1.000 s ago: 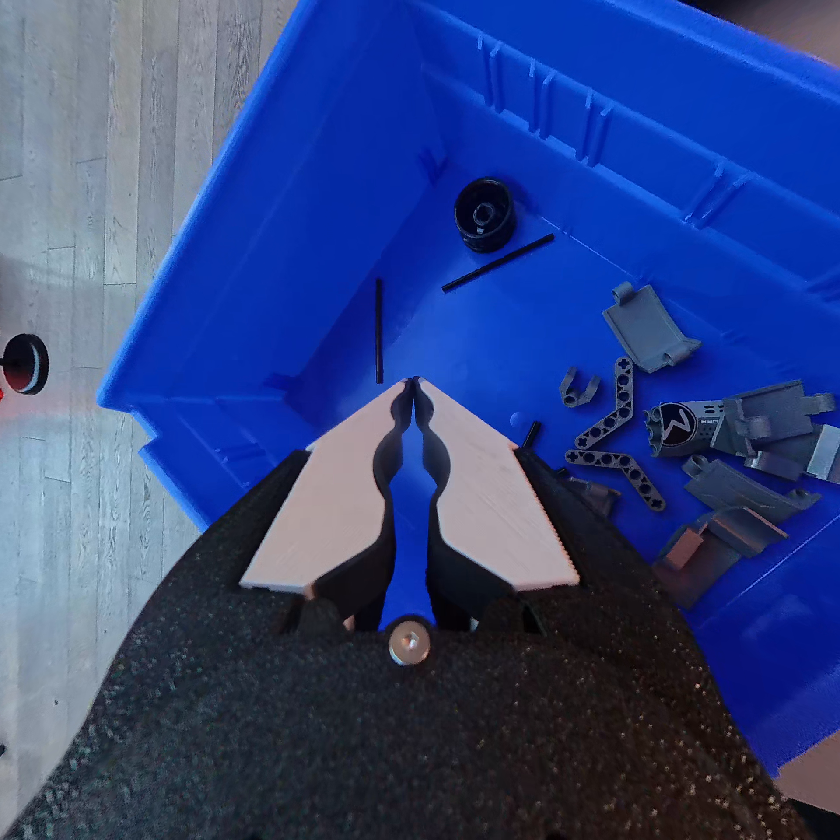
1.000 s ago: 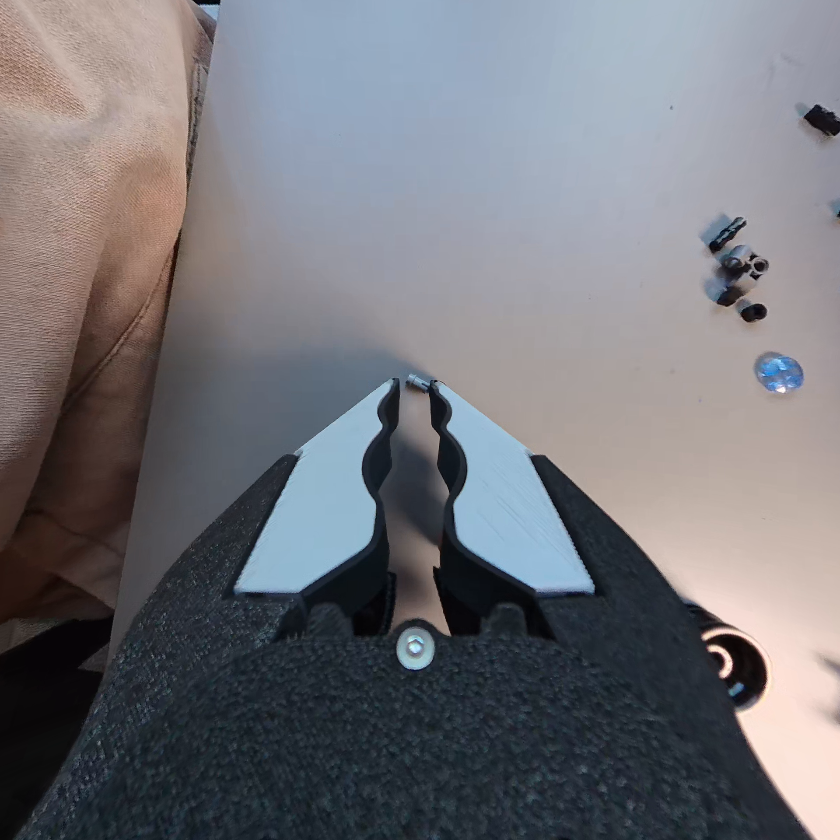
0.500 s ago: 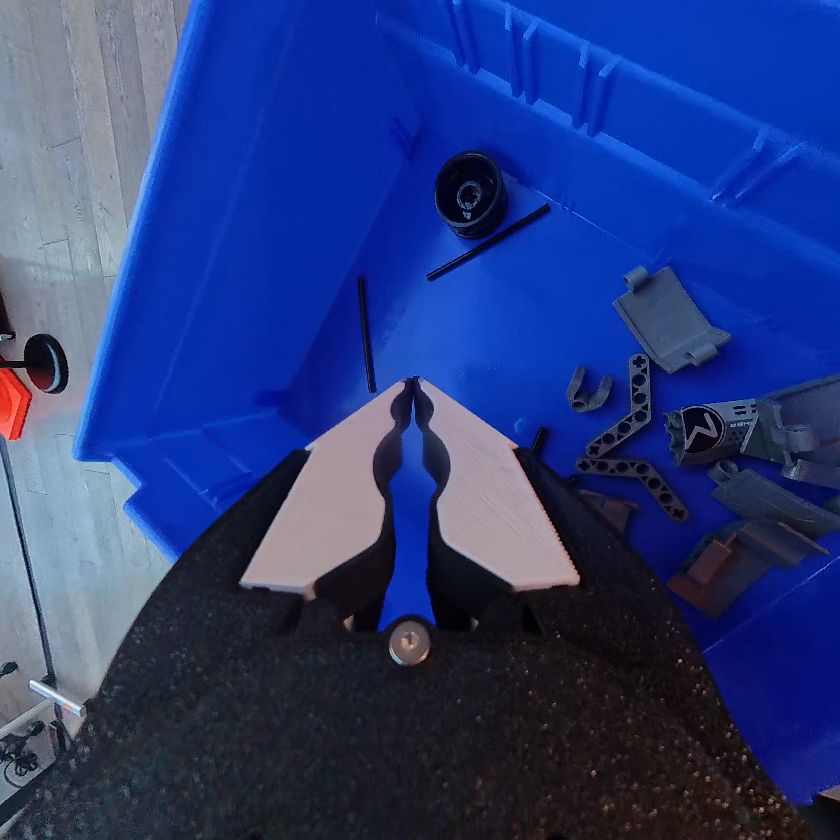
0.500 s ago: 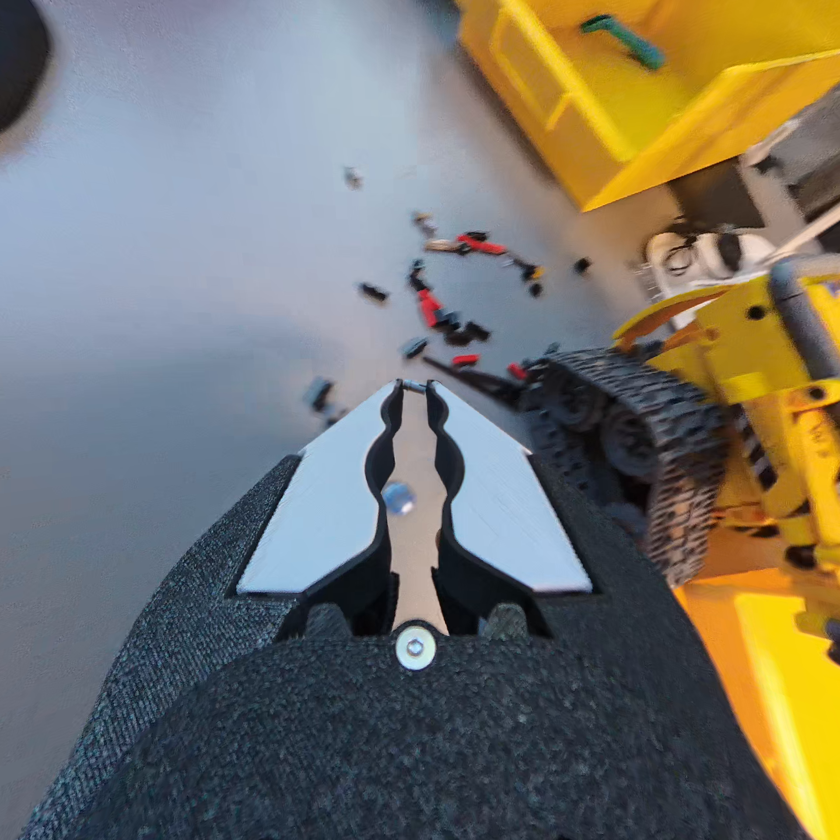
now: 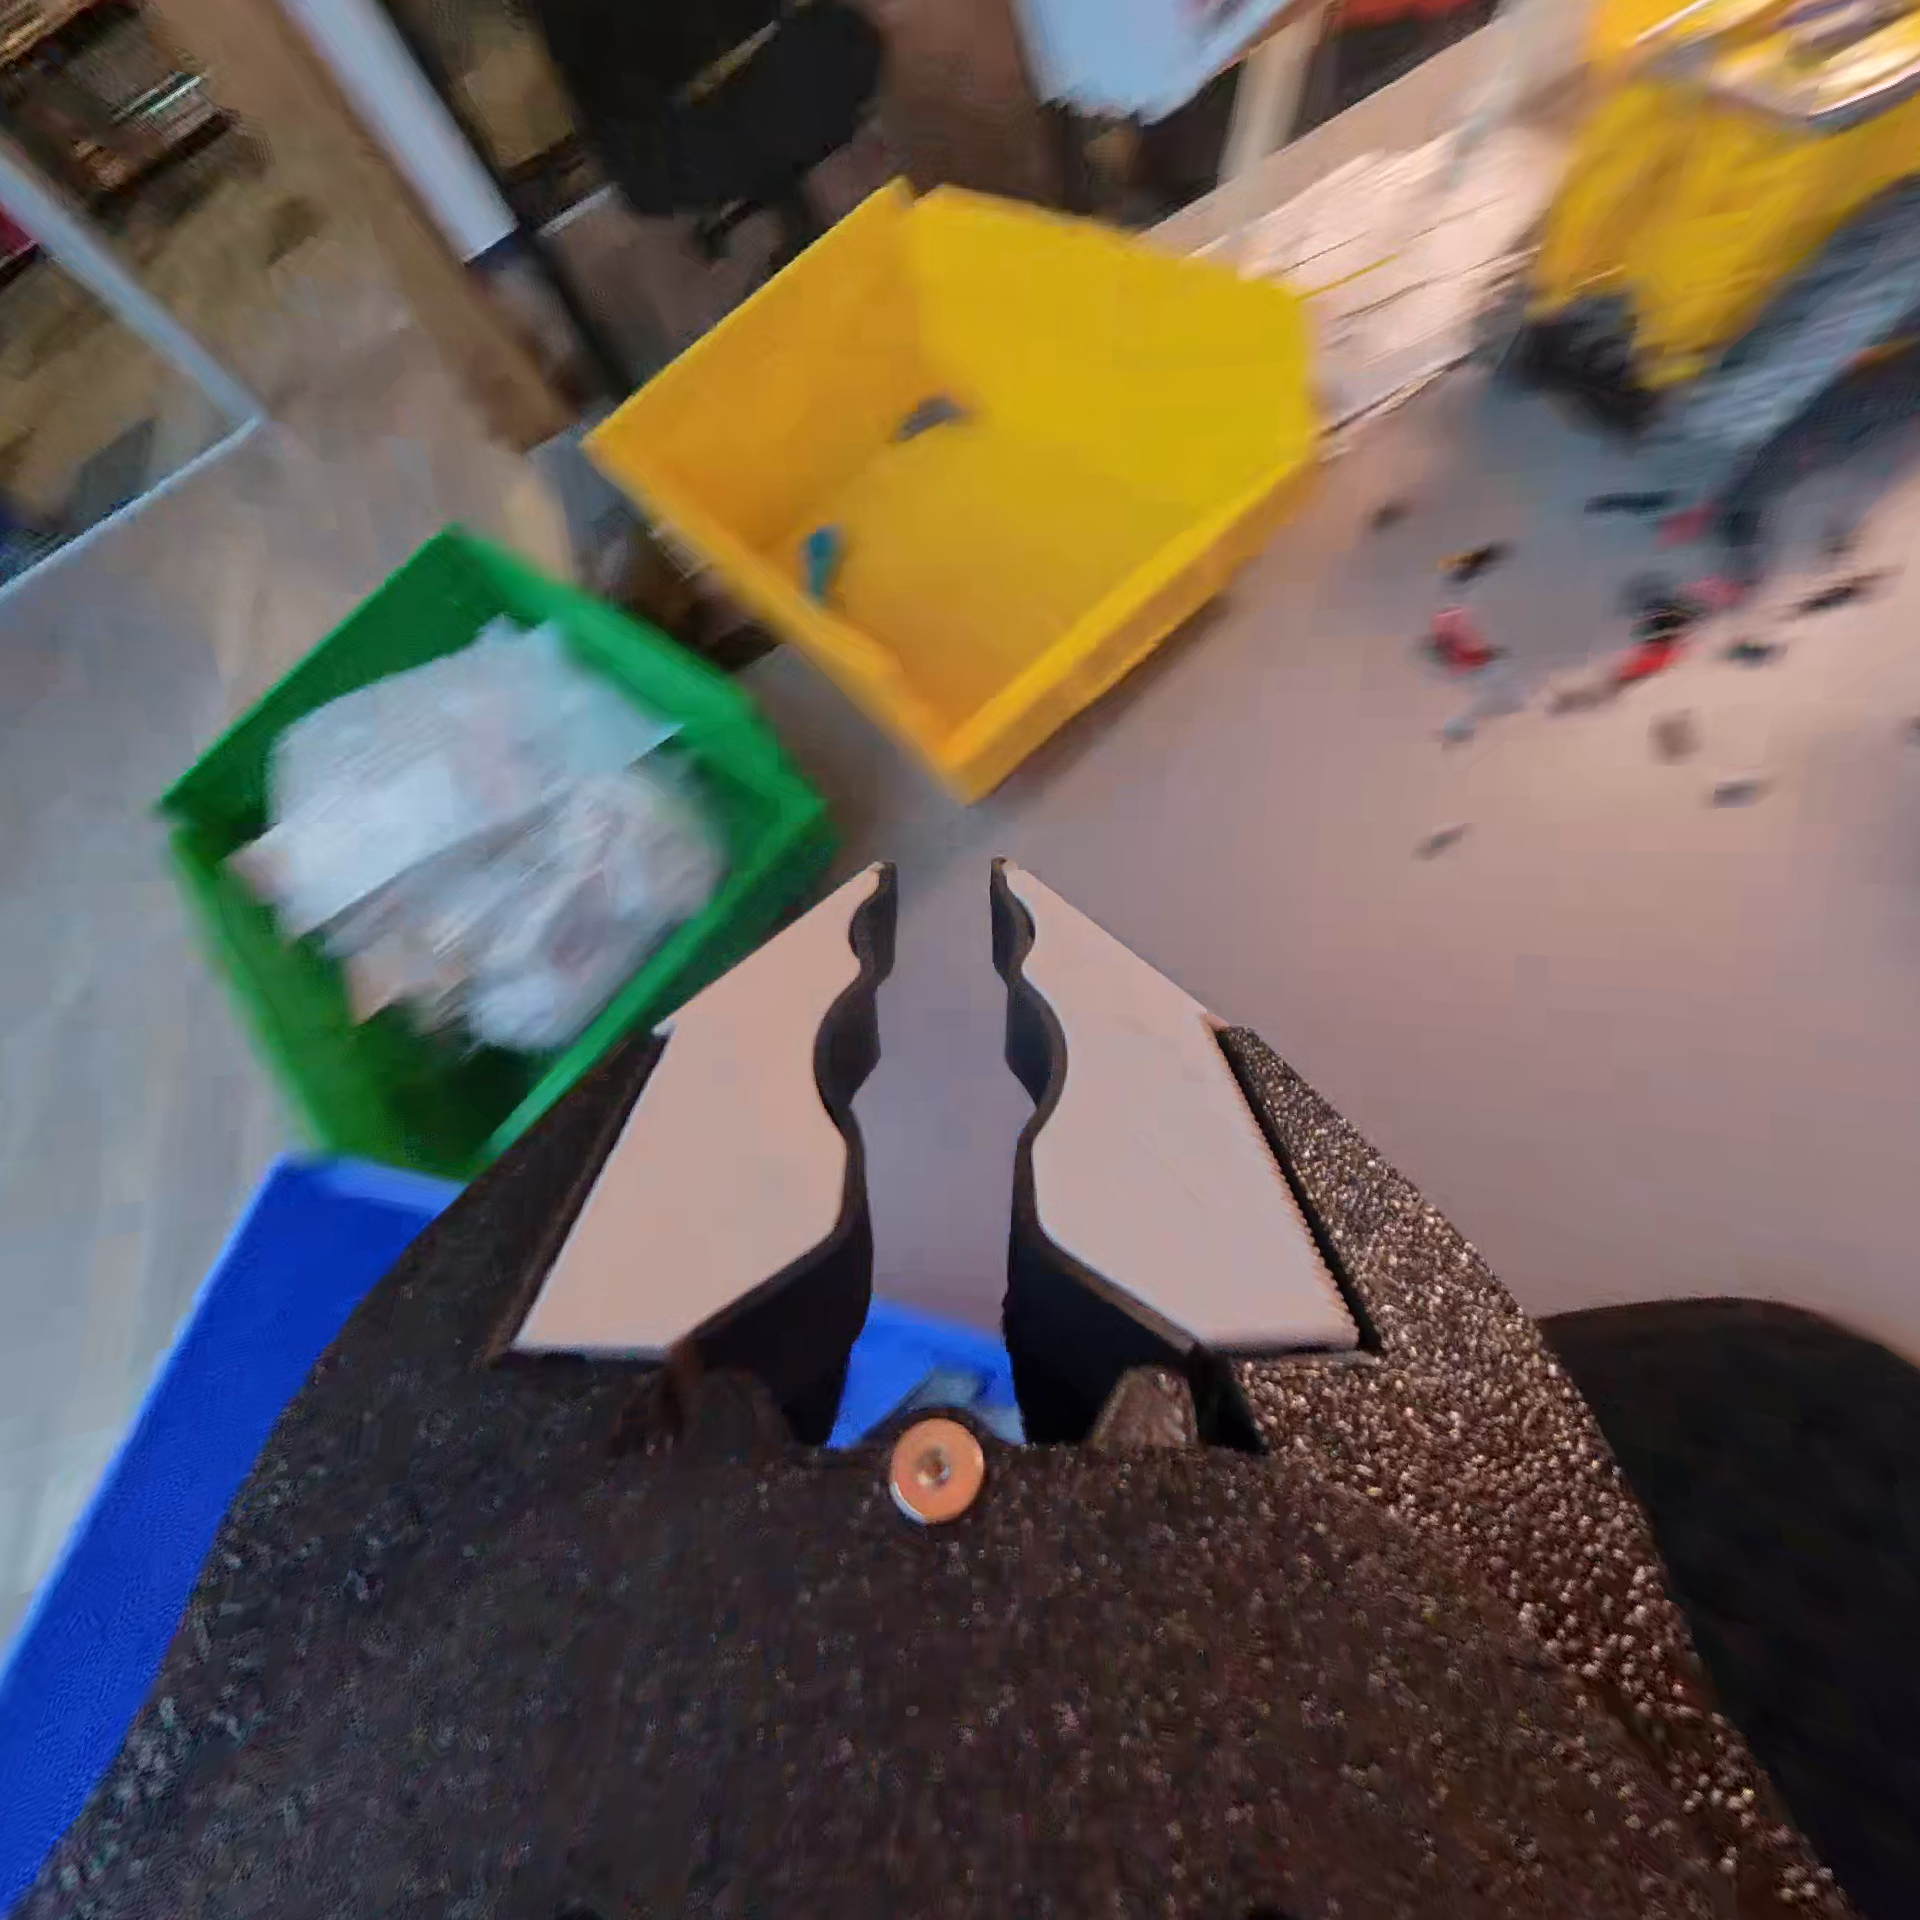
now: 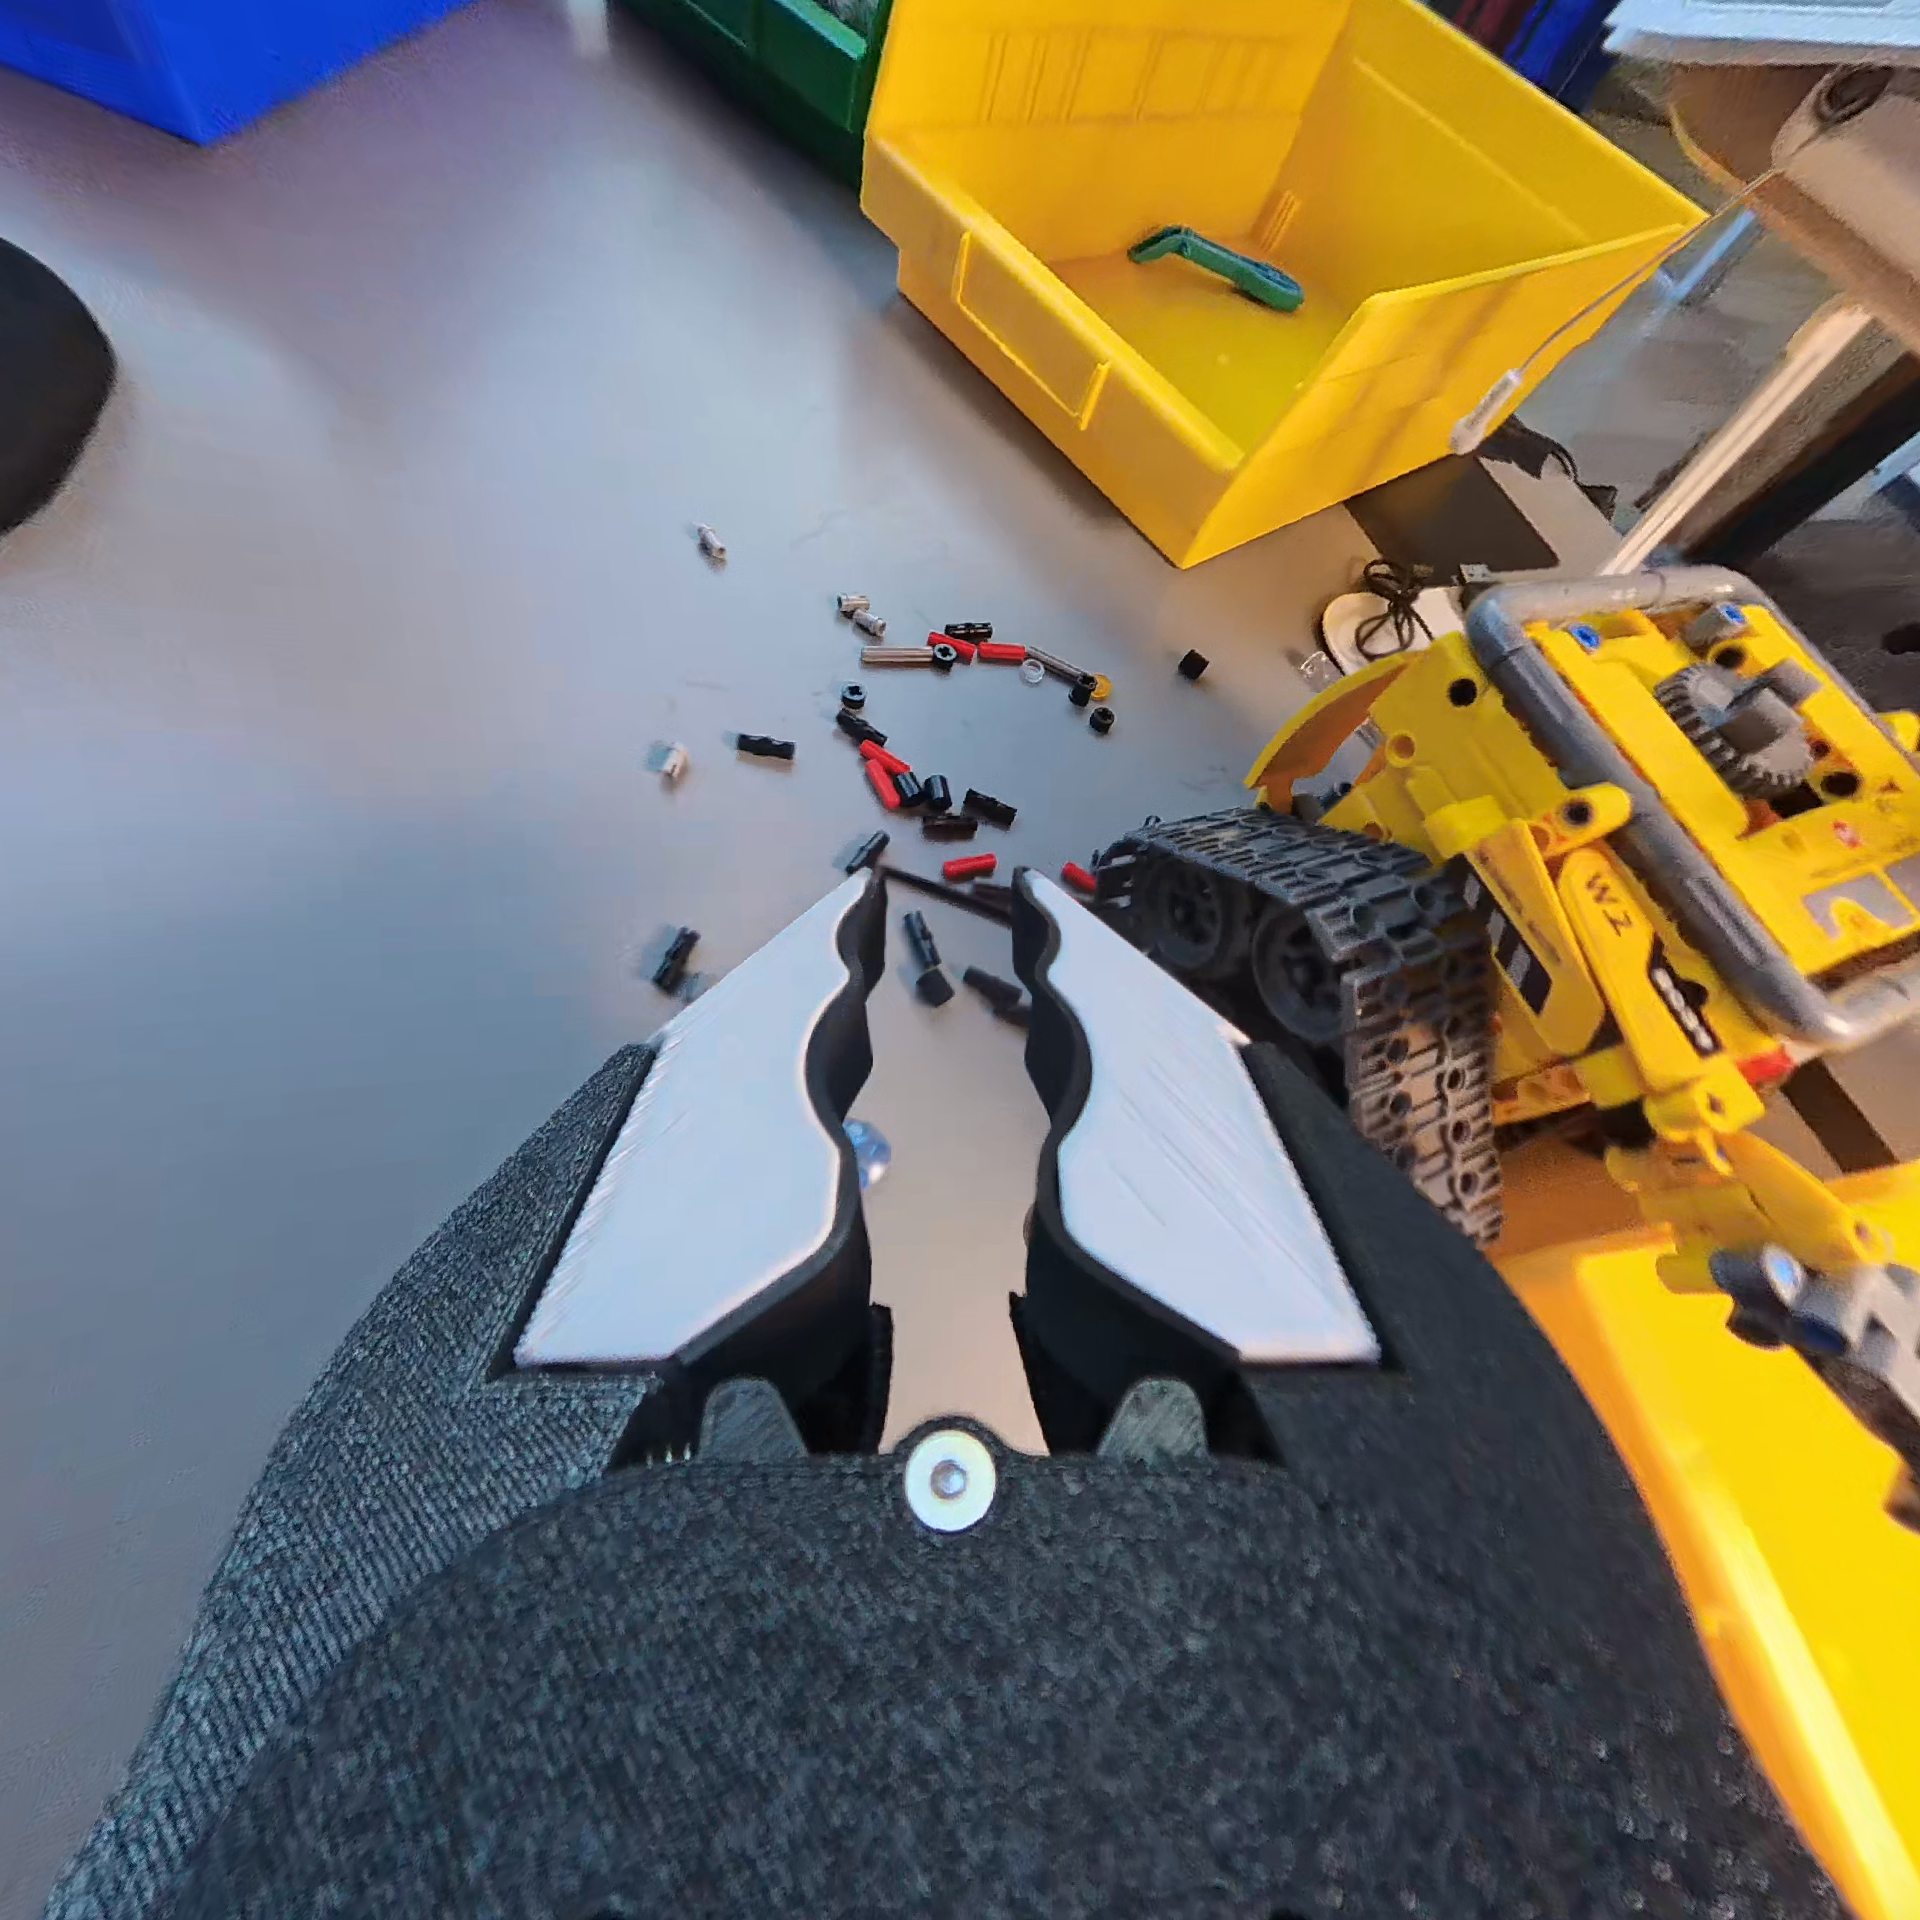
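Note:
My left gripper [image 5: 942, 878] is open and empty above the grey table, with the blue bin [image 5: 156, 1403] under it at the lower left. The left wrist view is blurred. My right gripper [image 6: 945, 888] is open and empty, low over a scatter of small black and red pins [image 6: 914, 774] and a thin black axle [image 6: 940, 891] that lies between its tips. A yellow brick-built tracked vehicle [image 6: 1538, 883] stands just right of the right gripper.
A yellow bin [image 6: 1226, 281] holding a green angled beam [image 6: 1216, 265] stands at the back; it also shows in the left wrist view [image 5: 966, 468]. A green bin [image 5: 488, 831] holds clear plastic bags. A dark round object [image 6: 42, 384] lies at the left edge. Across from one pair of fingers to the other is roughly 35 centimeters.
My left gripper swung up out of the blue bin toward the table and opened. My right gripper opened wider; the small grey pin at its tips is gone, and it moved nearer the vehicle.

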`<action>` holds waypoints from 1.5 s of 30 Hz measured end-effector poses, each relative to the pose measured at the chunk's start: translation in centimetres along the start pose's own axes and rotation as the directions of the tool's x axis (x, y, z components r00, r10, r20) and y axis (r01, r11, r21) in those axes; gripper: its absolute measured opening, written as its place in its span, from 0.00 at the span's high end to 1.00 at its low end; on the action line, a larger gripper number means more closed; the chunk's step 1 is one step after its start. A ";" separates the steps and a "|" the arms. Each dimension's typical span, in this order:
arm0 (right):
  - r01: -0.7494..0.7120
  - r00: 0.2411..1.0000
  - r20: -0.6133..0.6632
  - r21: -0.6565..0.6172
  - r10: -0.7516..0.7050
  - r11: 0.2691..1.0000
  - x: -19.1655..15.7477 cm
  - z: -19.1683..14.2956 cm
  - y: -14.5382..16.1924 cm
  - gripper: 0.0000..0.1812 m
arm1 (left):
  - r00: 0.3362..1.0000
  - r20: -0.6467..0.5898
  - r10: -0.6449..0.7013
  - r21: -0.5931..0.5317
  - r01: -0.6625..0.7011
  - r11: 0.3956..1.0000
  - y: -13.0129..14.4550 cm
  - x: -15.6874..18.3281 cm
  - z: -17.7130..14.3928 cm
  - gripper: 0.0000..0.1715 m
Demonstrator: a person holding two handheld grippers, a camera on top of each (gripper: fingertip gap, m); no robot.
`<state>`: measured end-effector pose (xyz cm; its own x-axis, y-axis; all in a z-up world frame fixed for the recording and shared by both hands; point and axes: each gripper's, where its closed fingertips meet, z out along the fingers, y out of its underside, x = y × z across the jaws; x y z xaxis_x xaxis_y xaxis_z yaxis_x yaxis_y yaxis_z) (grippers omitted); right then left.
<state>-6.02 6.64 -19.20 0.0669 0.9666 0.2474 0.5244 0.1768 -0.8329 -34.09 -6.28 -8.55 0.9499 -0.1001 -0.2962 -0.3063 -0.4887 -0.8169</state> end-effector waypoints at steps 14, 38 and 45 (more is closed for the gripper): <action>-0.137 0.990 0.004 0.095 0.138 0.986 -2.8 -5.5 2.5 0.89 | 0.805 -0.582 0.115 -0.078 -0.197 0.977 -0.7 27.4 17.1 0.95; -0.102 0.991 0.093 0.108 0.092 0.989 -4.3 -5.7 2.8 0.90 | 0.864 -0.471 0.176 0.112 -0.140 0.984 -8.2 21.1 9.8 1.00; 0.015 0.988 0.156 0.024 -0.019 1.000 -7.0 -4.4 4.1 0.90 | 0.972 0.233 -0.004 -0.115 0.031 0.993 0.1 -1.7 -1.4 0.99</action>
<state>-0.62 -0.21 -22.17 -0.0758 0.9802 0.1830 0.5051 0.1959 -0.8405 -35.68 -7.31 -7.42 0.9101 0.1065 -0.4004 -0.2670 -0.5882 -0.7633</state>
